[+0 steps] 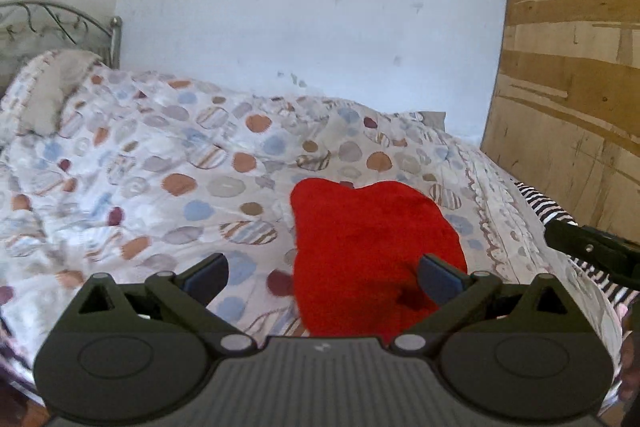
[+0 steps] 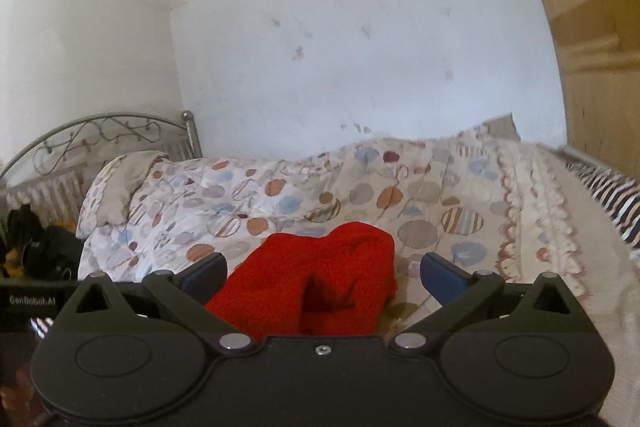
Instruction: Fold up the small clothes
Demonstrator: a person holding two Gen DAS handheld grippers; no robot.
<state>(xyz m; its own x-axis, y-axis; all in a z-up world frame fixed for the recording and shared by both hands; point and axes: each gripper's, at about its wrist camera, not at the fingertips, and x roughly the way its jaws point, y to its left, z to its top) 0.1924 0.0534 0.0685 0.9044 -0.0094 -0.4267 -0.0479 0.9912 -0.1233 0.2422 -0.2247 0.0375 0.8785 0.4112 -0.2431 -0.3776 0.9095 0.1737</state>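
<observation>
On spotted bedspread by white wall: red garment; both jaws wide, empty.

Soft, even daylight fills both views, washing the white wall pale and leaving only faint shadows in the folds of the bedspread. Fisheye bending curves the wall's edges, and everything beside it smears with motion blur.

- Your left gripper: jaws wide apart, nothing btwn them.
- Red garment lies on bed, just ahead, w/ dotted cover.
- Striped cloth at bed's right edge; other gripper pokes in there.
</observation>
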